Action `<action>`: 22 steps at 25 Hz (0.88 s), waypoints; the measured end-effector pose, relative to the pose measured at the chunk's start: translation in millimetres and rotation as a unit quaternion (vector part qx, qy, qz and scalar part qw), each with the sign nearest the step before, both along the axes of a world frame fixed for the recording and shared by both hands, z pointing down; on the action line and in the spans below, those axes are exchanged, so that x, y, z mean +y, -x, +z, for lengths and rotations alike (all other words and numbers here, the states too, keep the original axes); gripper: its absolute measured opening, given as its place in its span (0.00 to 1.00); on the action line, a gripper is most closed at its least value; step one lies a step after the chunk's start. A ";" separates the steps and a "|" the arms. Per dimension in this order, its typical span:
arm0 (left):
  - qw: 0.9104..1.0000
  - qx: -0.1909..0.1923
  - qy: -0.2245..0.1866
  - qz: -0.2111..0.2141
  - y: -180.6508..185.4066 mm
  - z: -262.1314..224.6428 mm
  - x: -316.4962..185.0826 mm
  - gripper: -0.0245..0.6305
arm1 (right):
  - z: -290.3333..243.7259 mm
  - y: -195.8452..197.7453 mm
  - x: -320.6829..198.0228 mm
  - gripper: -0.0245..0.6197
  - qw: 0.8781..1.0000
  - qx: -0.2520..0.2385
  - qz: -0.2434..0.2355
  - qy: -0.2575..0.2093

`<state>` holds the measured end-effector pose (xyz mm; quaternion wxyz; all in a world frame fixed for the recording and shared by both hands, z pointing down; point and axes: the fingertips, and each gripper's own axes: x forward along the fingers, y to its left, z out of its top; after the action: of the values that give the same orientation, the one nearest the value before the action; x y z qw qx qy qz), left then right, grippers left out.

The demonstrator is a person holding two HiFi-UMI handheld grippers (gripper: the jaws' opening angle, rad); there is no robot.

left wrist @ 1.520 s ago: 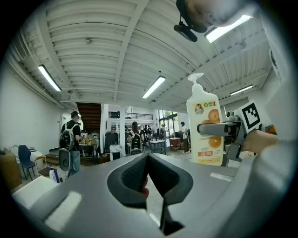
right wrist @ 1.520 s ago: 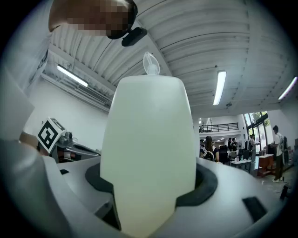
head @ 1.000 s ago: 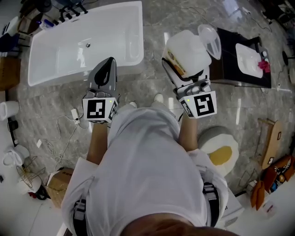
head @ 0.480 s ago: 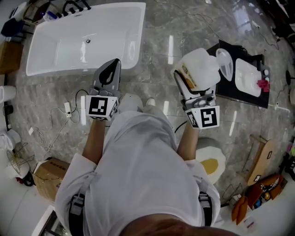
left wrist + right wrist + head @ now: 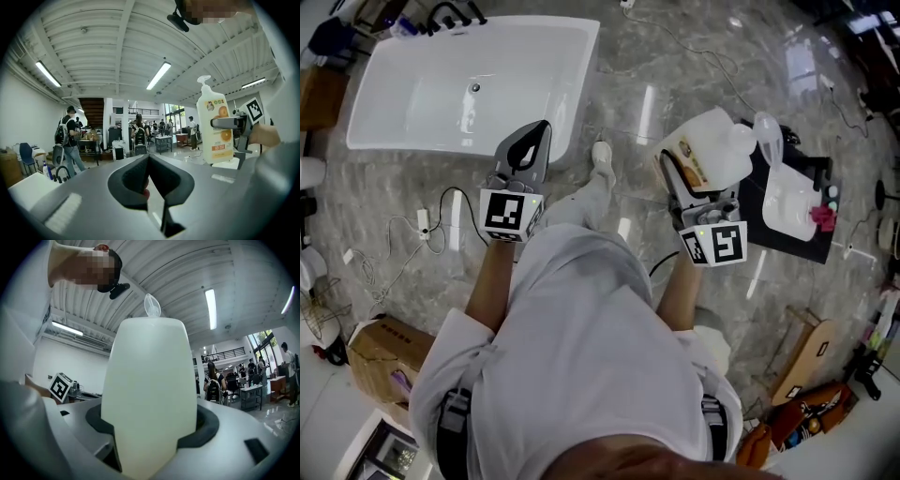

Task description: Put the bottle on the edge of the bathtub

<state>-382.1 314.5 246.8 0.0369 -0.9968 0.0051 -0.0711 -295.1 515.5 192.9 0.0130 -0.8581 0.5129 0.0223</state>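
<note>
As right hand-held gripper (image 5: 694, 178) clamps it, bottle (image 5: 712, 141) stands upright | bathtub (image 5: 581, 56) well apart

Glossy grey marble floor (image 5: 675, 75)

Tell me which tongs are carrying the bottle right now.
The right tongs: their jaws clamp the white pump bottle, while the left tongs are shut on nothing.

This looks like a large open workshop or test lab, not a home. The left gripper view shows a ribbed ceiling (image 5: 93, 42) with strip lights (image 5: 157, 76), a staircase (image 5: 91, 107) and people (image 5: 138, 136) at mid-frame. From above, a freestanding bathtub (image 5: 431, 103) at upper left stands on a polished marble floor (image 5: 675, 66) among loose cables (image 5: 455, 202) and a cardboard box (image 5: 380, 356).
</note>
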 end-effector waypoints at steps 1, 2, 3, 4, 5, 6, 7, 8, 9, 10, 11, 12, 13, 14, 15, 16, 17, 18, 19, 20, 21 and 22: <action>1.000 0.001 0.003 -0.004 -13.7 2.7 -4.7 0.03 | 1.2 -14.8 -5.3 0.58 1.000 0.000 -0.004 0.002; 1.000 0.003 0.007 -0.009 -28.9 4.9 -10.2 0.03 | 1.9 -31.0 -11.4 0.58 1.000 0.001 -0.009 0.003; 1.000 0.005 0.010 -0.013 -45.6 6.2 -16.2 0.03 | 1.9 -48.1 -18.2 0.58 1.000 0.002 -0.014 0.004; 1.000 0.006 0.011 -0.017 -62.9 6.4 -22.5 0.03 | 1.5 -65.7 -25.5 0.58 1.000 0.003 -0.020 0.005; 1.000 0.008 0.013 -0.021 -80.0 5.9 -28.9 0.03 | 0.6 -83.2 -33.2 0.58 1.000 0.003 -0.027 0.004; 1.000 0.010 0.014 -0.026 -96.9 5.2 -35.6 0.03 | -0.8 -100.7 -41.5 0.58 0.999 0.003 -0.035 0.003; 0.999 0.011 0.016 -0.032 -113.6 4.6 -43.0 0.03 | -2.5 -118.3 -50.5 0.58 0.999 0.002 -0.043 0.001; 0.999 0.011 0.017 -0.037 -130.3 4.4 -50.9 0.03 | -4.4 -135.9 -60.1 0.58 0.999 -0.001 -0.051 -0.002; 0.999 0.010 0.017 -0.042 -146.9 4.7 -59.1 0.03 | -6.1 -153.3 -70.0 0.58 0.998 -0.005 -0.057 -0.004; 0.999 0.008 0.016 -0.046 -163.2 5.4 -67.3 0.03 | -7.5 -170.1 -79.9 0.58 0.998 -0.008 -0.063 -0.006; 0.999 0.006 0.014 -0.050 -178.7 6.8 -75.4 0.03 | -8.5 -186.0 -89.7 0.58 0.998 -0.011 -0.069 -0.006; 0.998 0.003 0.013 -0.054 -192.8 8.9 -83.9 0.03 | -9.1 -200.9 -99.6 0.58 0.997 -0.012 -0.076 -0.007; 0.998 0.000 0.013 -0.059 -205.8 11.5 -92.7 0.03 | -9.4 -215.1 -109.3 0.58 0.996 -0.013 -0.083 -0.007; 0.998 -0.003 0.014 -0.064 -218.5 13.5 -101.2 0.03 | -9.6 -228.9 -118.5 0.58 0.996 -0.013 -0.090 -0.007; 0.998 -0.004 0.012 -0.067 -231.4 14.1 -109.2 0.03 | -9.9 -242.3 -127.2 0.58 0.995 -0.013 -0.098 -0.008; 0.998 -0.005 0.010 -0.069 -244.0 13.2 -116.5 0.03 | -10.6 -255.4 -135.5 0.58 0.994 -0.012 -0.105 -0.008; 0.997 -0.003 0.006 -0.072 -255.2 11.1 -123.7 0.03 | -11.3 -267.8 -144.0 0.58 0.994 -0.011 -0.113 -0.008; 0.997 0.000 0.004 -0.076 -264.7 7.9 -130.9 0.03 | -12.0 -279.4 -153.1 0.58 0.992 -0.009 -0.122 -0.008; 0.997 0.006 0.000 -0.081 -273.1 3.9 -138.2 0.03 | -12.4 -290.5 -163.0 0.58 0.991 -0.006 -0.133 -0.008; 0.996 0.011 -0.004 -0.088 -281.0 -0.2 -145.7 0.03 | -12.5 -301.7 -173.5 0.58 0.990 -0.003 -0.144 -0.008; 0.995 0.017 -0.009 -0.096 -289.2 -3.9 -152.9 0.03 | -12.0 -312.9 -184.1 0.58 0.988 0.000 -0.156 -0.006; 0.994 0.022 -0.012 -0.104 -297.5 -7.0 -159.7 0.03 | -11.1 -324.2 -194.7 0.58 0.986 0.003 -0.167 -0.005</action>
<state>-84.6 154.8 239.8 0.0410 -0.9917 0.1102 -0.0528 29.1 320.8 181.9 0.0194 -0.7599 0.6493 0.0246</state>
